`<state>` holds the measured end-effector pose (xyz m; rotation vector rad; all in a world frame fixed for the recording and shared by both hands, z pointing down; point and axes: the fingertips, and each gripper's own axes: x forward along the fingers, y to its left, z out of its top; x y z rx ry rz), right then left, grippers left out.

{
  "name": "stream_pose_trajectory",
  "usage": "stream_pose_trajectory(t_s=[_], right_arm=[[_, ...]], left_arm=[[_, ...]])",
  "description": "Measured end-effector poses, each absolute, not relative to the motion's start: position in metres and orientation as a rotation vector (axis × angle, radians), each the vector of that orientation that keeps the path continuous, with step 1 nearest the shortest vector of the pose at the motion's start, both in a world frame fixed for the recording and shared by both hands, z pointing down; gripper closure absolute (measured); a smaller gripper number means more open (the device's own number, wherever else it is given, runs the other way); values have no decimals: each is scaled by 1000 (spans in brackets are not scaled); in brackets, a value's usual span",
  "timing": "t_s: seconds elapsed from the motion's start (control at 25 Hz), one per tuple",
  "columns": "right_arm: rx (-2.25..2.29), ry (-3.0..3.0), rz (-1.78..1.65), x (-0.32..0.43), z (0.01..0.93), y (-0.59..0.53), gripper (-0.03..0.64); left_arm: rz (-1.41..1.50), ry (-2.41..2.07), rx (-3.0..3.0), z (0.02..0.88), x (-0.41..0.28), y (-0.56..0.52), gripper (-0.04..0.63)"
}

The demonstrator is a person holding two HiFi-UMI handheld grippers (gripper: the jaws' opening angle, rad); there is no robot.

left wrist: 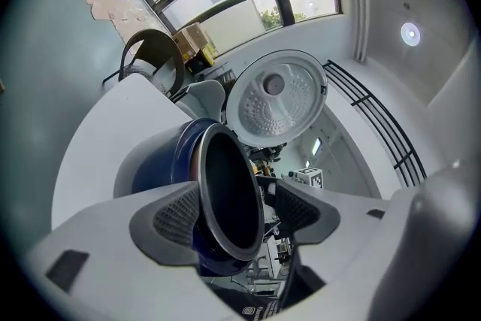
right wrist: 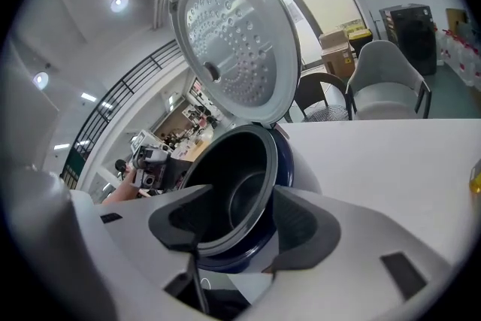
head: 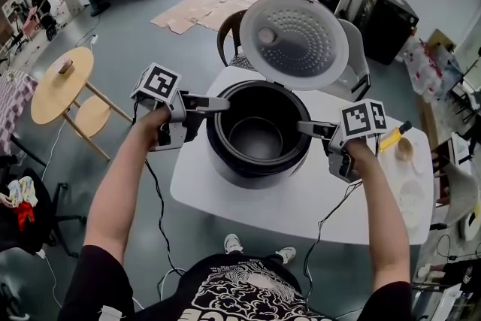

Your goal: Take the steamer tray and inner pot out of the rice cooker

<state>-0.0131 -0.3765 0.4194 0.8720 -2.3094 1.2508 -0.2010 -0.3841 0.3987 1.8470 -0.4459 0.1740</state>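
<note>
A grey floor spreads round a white bench. On the floor beyond the rice cooker lie flattened brown cardboard sheets, and well to its left stands a round pale-wood side table.

The dark blue, round rice cooker stands on the bench. Its silver, perforated round lid is tipped up and back behind it. The dark grey metal inner pot sits inside the cooker, its rim level with the cooker's top edge.

The left claw reaches in at the cooker's left edge. In the left gripper view the left claw is spread, one pad outside against the blue wall and the other inside. The pot rim stands between them, with a gap showing on the inner side.

The right claw reaches in at the cooker's right edge. In the right gripper view the right claw also straddles the pot rim, spread, one pad inside and one outside, with no pinch to be seen.
</note>
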Motion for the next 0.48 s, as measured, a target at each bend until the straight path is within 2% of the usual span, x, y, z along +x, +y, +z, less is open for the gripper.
stream_pose_trajectory(t_s=[0.16, 0.28, 0.36, 0.48], right_arm=[[846, -2300, 1335, -12, 420, -377, 369], [851, -2293, 1398, -9, 425, -380, 417], [856, -2289, 1422, -7, 428, -380, 475], [863, -2280, 1417, -8, 429, -378, 486]], left_arm=[[199, -469, 1823, 403, -202, -384, 300], [245, -490, 1830, 409, -202, -387, 327], [280, -504, 1845, 412, -201, -388, 353], [336, -544, 1851, 415, -201, -386, 377]])
